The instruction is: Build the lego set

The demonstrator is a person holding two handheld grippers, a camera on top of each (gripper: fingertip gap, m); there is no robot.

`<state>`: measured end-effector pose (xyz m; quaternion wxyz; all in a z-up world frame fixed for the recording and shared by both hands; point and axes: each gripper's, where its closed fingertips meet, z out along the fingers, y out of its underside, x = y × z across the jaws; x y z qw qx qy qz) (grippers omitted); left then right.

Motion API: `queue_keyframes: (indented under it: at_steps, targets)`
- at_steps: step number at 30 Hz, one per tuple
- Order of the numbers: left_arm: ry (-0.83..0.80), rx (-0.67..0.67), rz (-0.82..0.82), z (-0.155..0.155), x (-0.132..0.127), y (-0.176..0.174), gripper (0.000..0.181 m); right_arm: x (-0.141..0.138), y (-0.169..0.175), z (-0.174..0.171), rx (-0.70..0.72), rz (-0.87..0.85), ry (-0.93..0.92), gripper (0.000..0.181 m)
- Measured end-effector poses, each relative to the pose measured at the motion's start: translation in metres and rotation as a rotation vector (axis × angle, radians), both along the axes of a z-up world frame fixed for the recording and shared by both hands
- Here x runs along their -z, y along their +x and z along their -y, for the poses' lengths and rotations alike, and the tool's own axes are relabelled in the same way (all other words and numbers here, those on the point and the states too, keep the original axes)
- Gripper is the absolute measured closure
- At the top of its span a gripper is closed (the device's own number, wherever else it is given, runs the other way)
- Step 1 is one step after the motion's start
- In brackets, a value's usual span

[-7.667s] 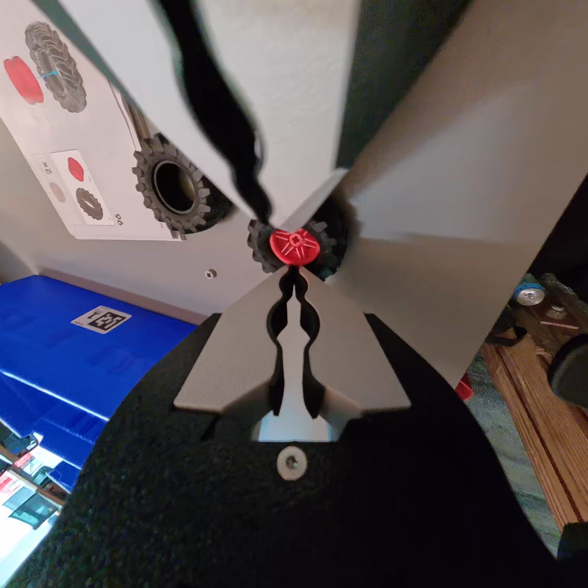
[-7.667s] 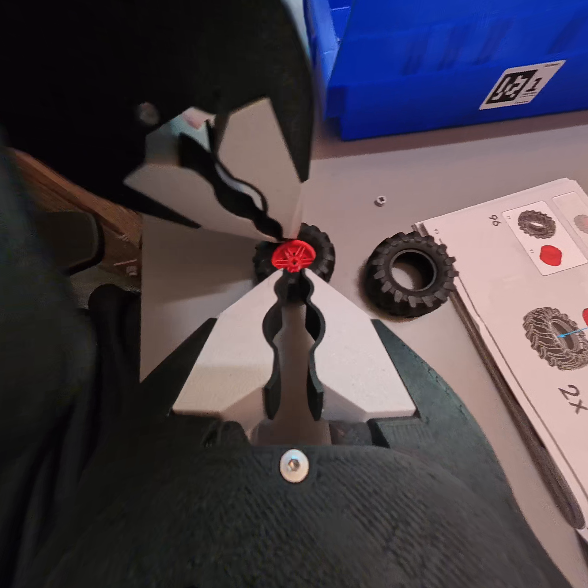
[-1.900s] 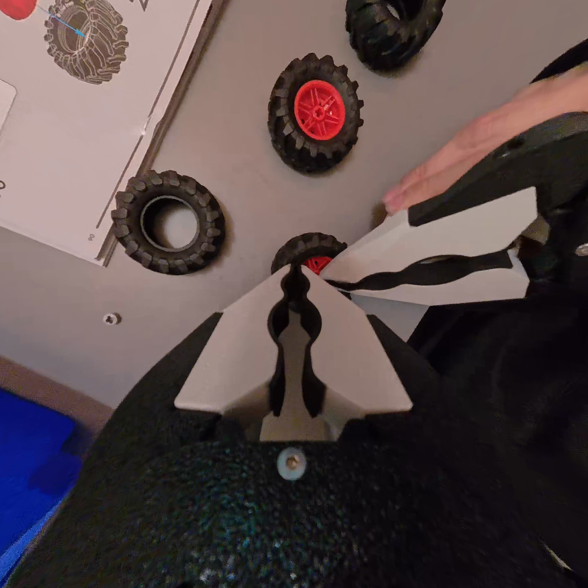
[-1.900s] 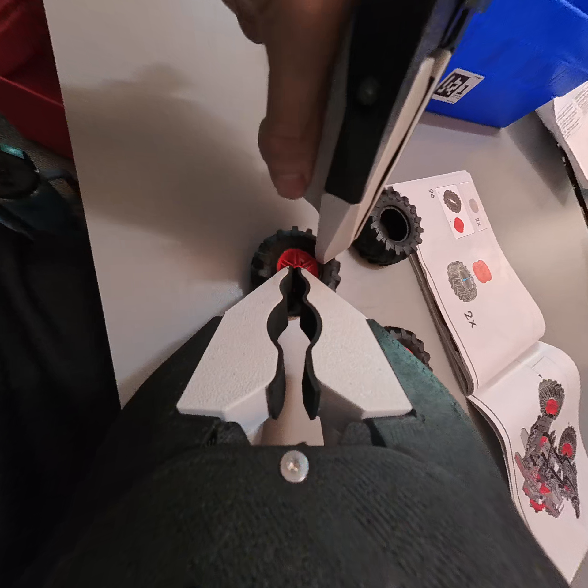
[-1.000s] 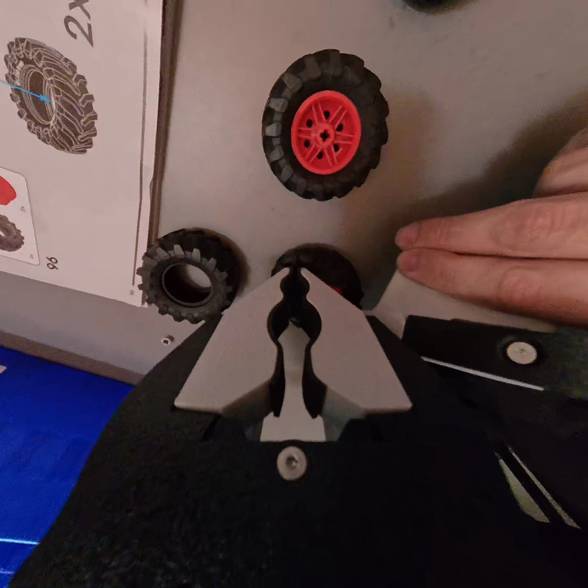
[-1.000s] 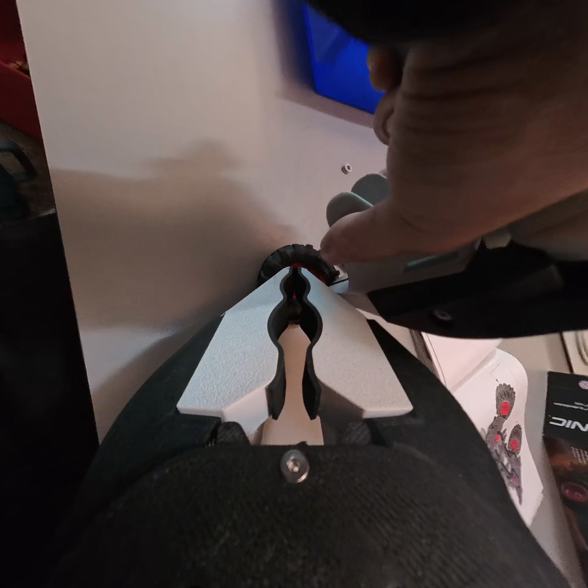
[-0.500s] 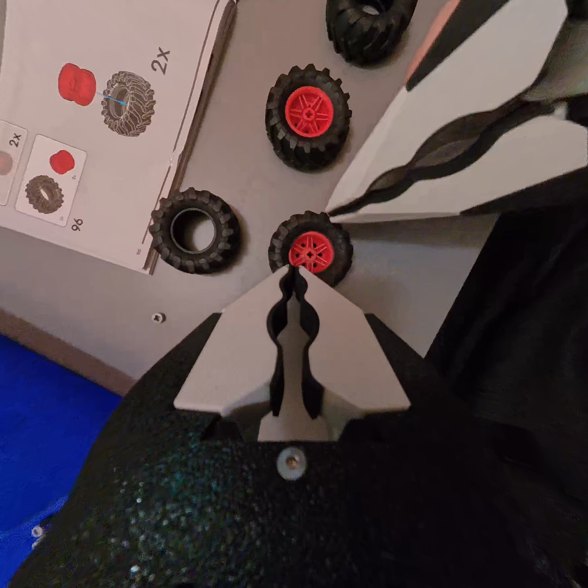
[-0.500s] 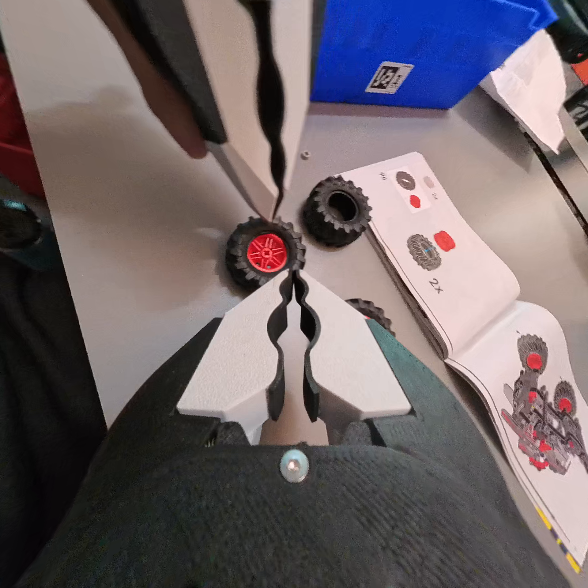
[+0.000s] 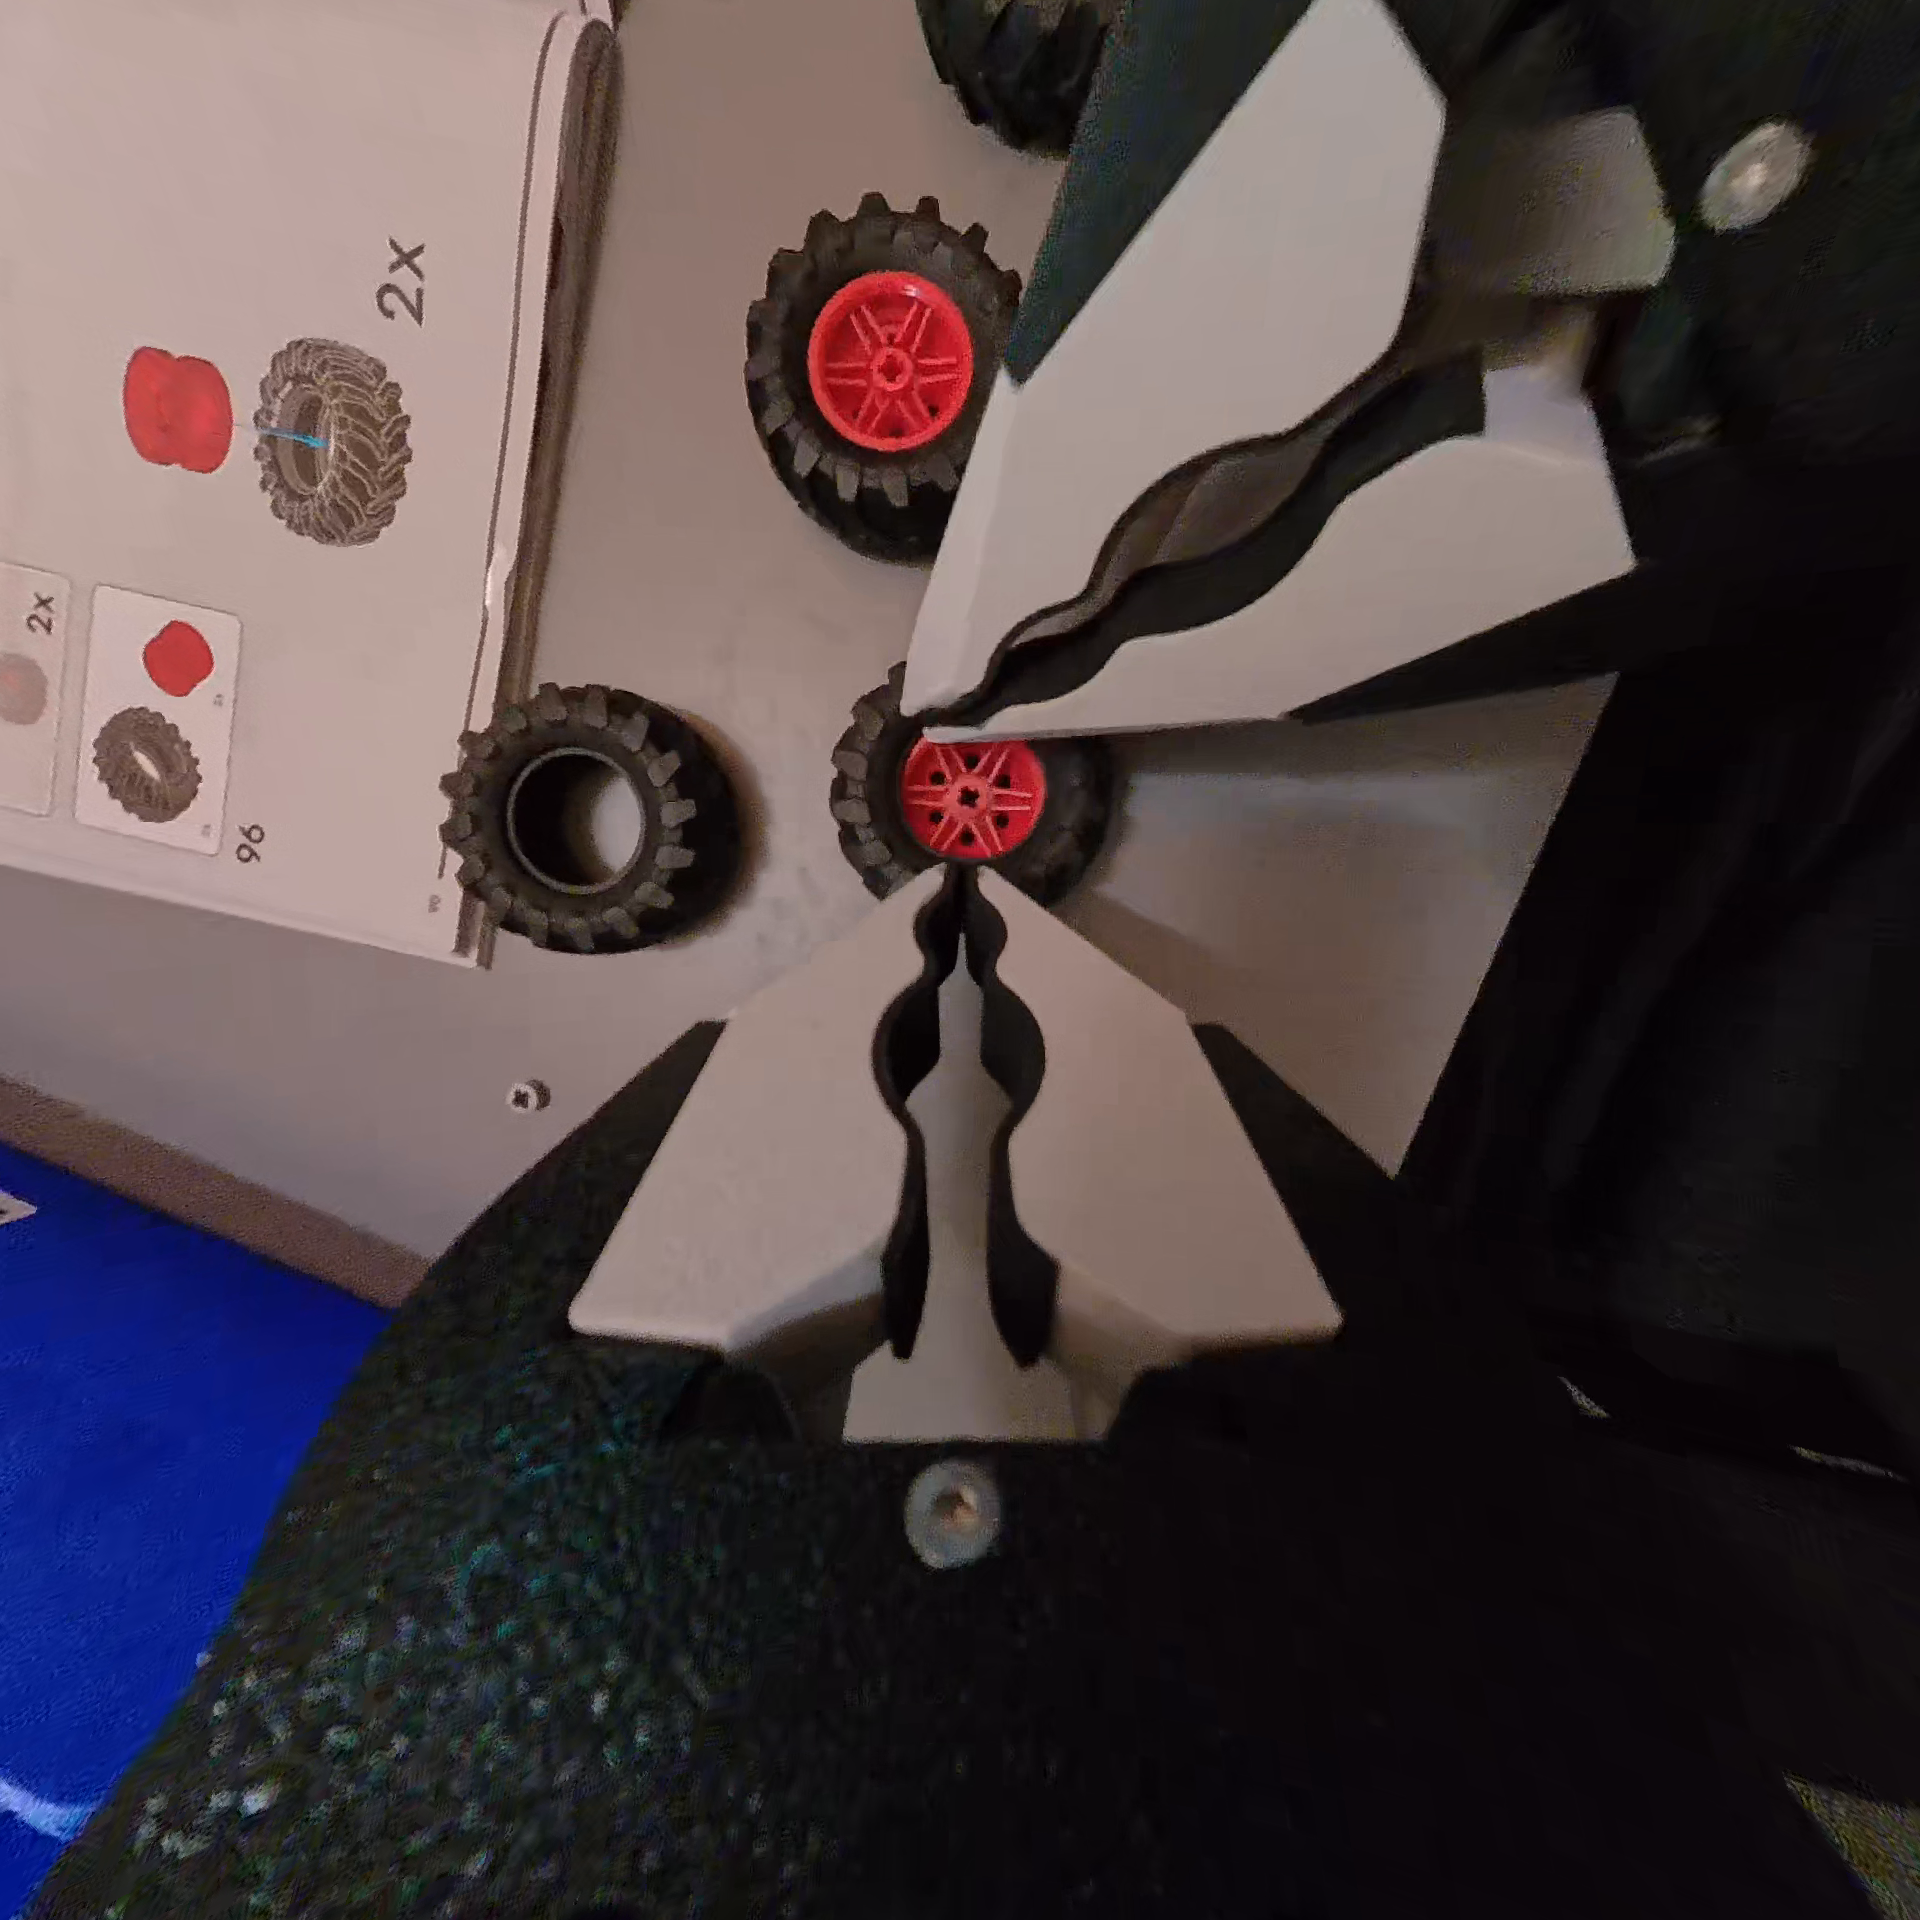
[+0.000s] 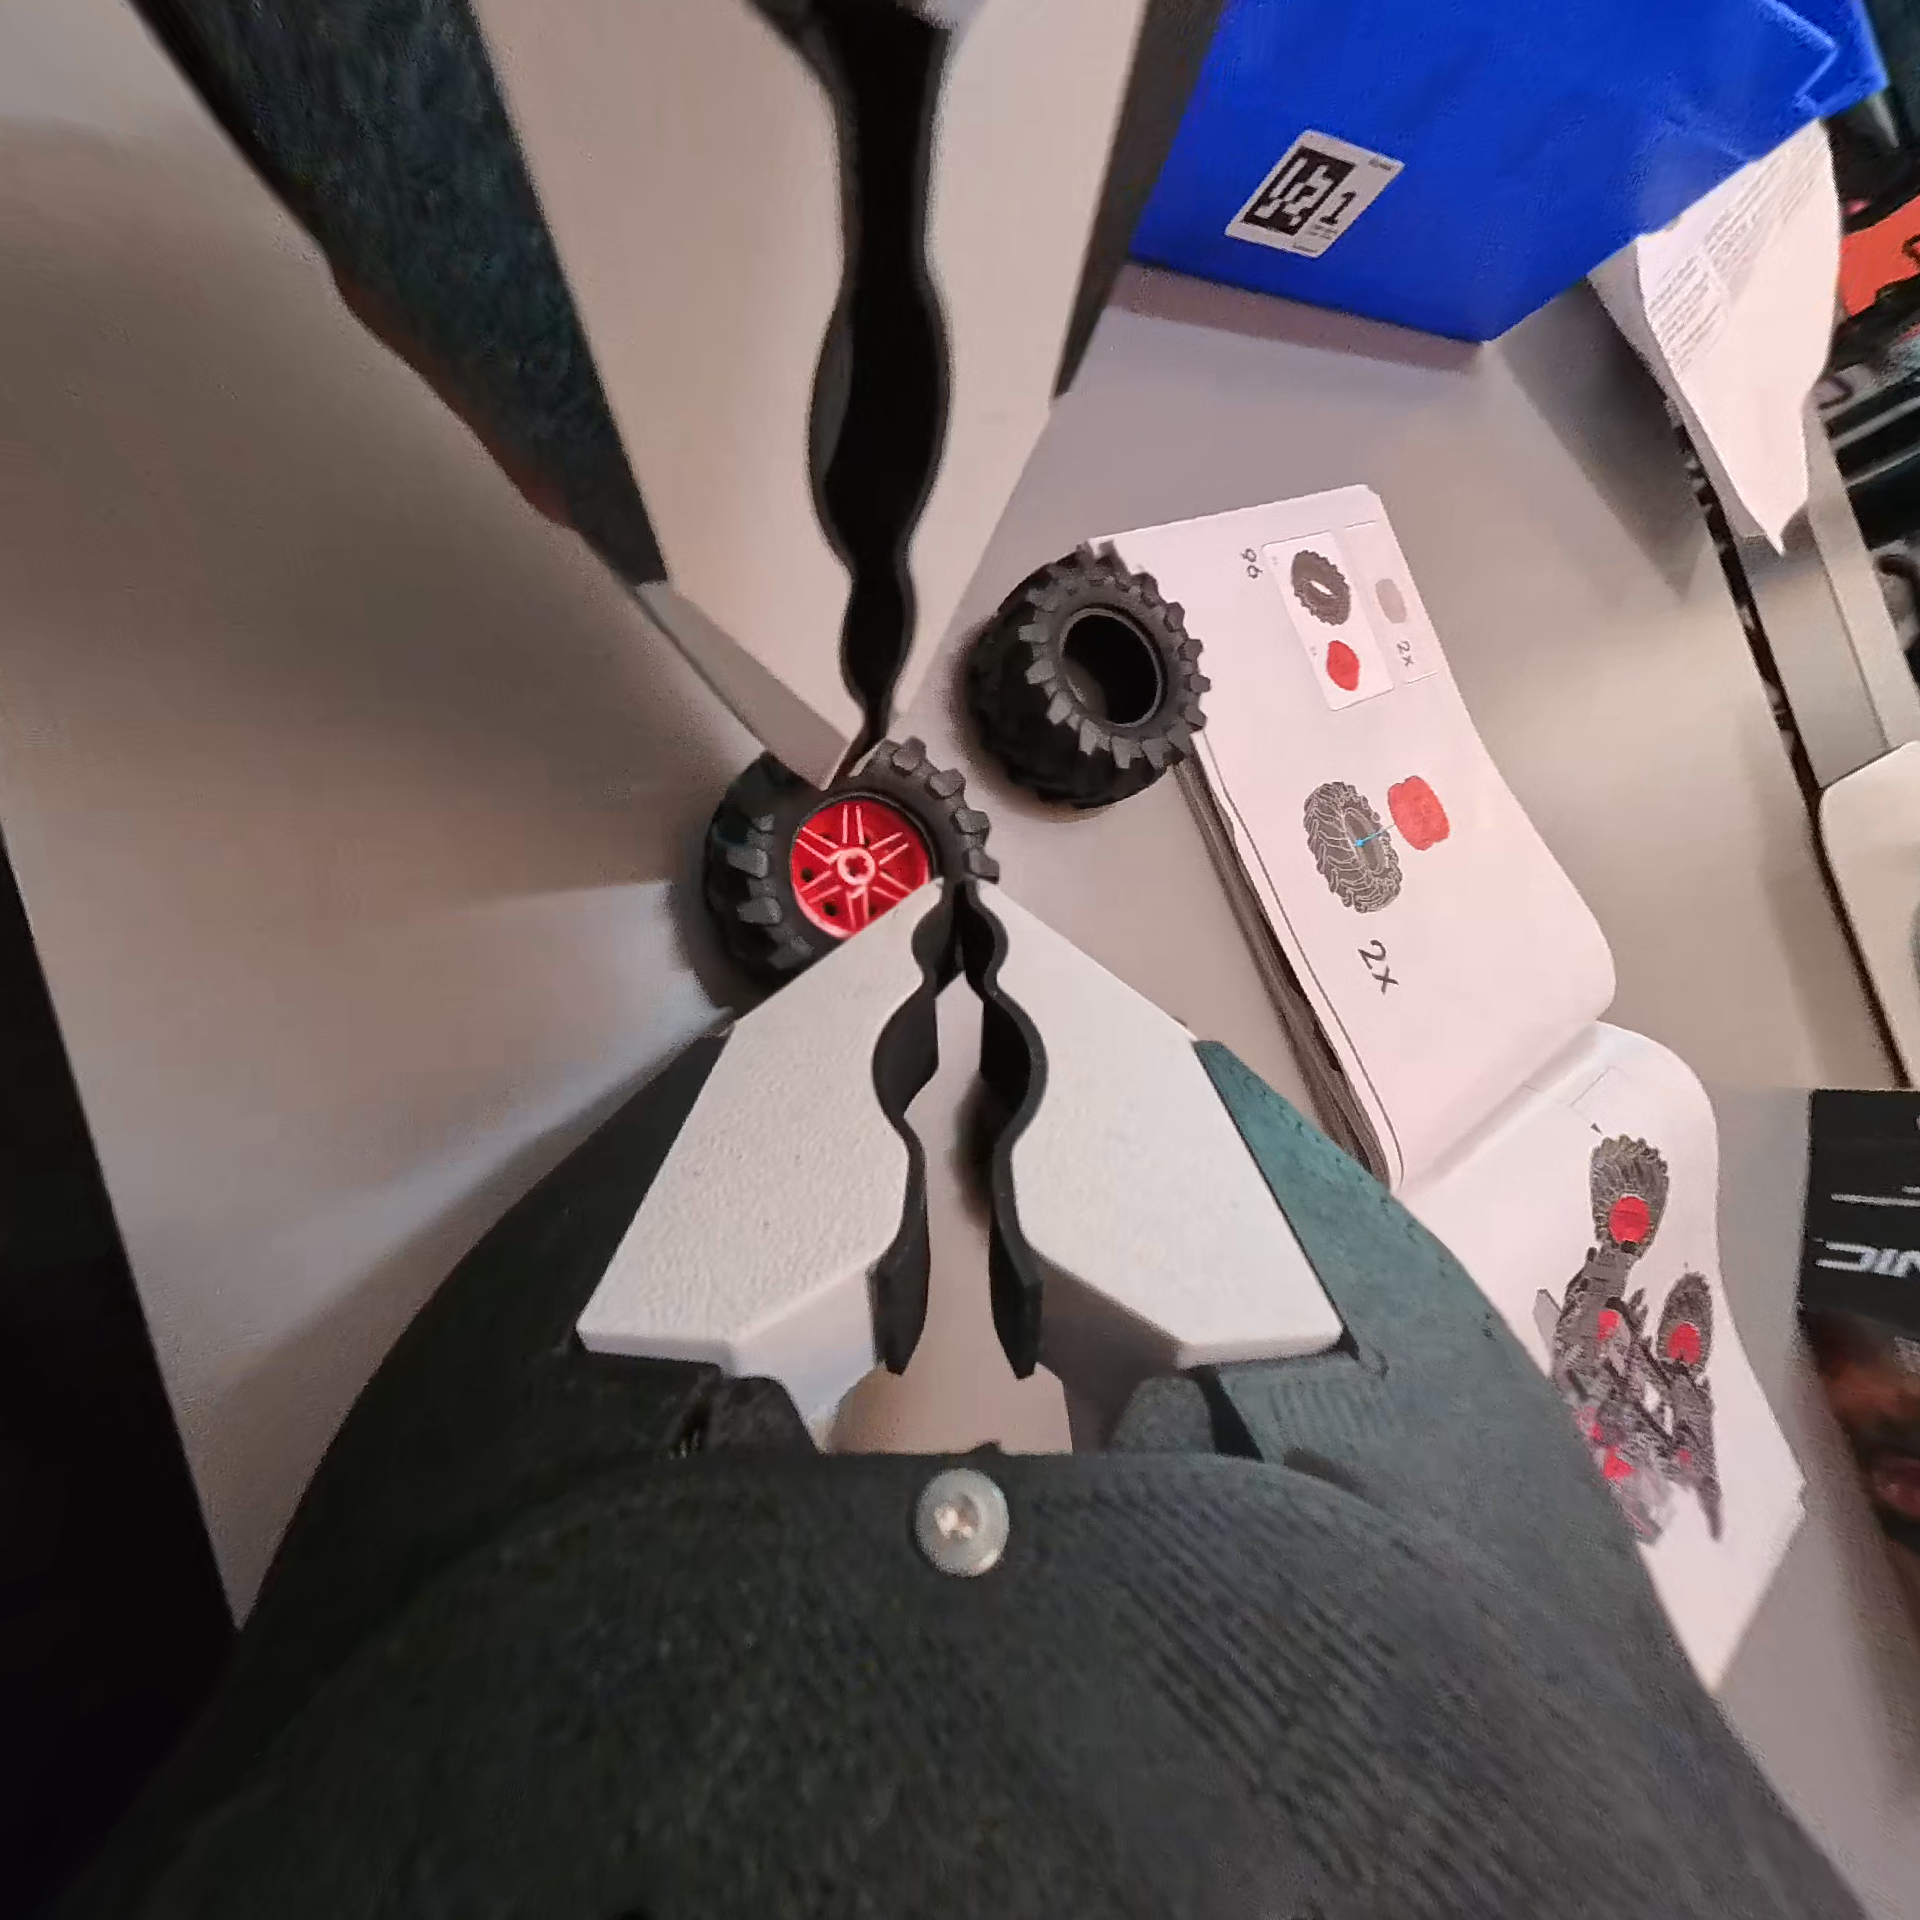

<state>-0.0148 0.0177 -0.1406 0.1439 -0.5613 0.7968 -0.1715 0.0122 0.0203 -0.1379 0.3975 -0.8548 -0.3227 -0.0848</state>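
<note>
Converging on the red-hubbed wheel (image 9: pixel 966 795) from opposite sides, left gripper (image 9: pixel 956 883) and right gripper (image 10: pixel 954 896), jaws together, empty.

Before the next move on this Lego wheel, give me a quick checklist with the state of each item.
1. Red spoked hub seated in the small black knobbly tyre: cannot tell, though the hub face shows inside the tyre.
2. Left gripper tips closed at the wheel's edge: ok.
3. Right gripper tips closed at the wheel: ok.
4. Finished larger red-hubbed wheel lying apart: ok.
5. Empty black rubber tyre within view beside the open instruction booklet: ok.
6. Spare red hub for it: cannot tell, none in view.
</note>
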Motion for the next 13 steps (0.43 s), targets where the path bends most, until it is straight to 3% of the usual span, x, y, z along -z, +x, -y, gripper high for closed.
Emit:
queue_keyframes:
  at_steps: [5, 9, 13]
  targets:
    - [-0.044, 0.021, 0.015, 0.009, 0.003, 0.004, 0.181, 0.008, -0.009, 0.007, -0.065, -0.106, -0.102, 0.181]
    - [0.134, 0.101, 0.128, -0.003, 0.000, 0.009, 0.177, 0.010, -0.008, 0.004, -0.087, -0.046, -0.094, 0.181]
    - [0.247, 0.288, 0.238, 0.000, -0.007, 0.009, 0.181, 0.009, -0.004, 0.002, -0.062, -0.099, -0.131, 0.181]
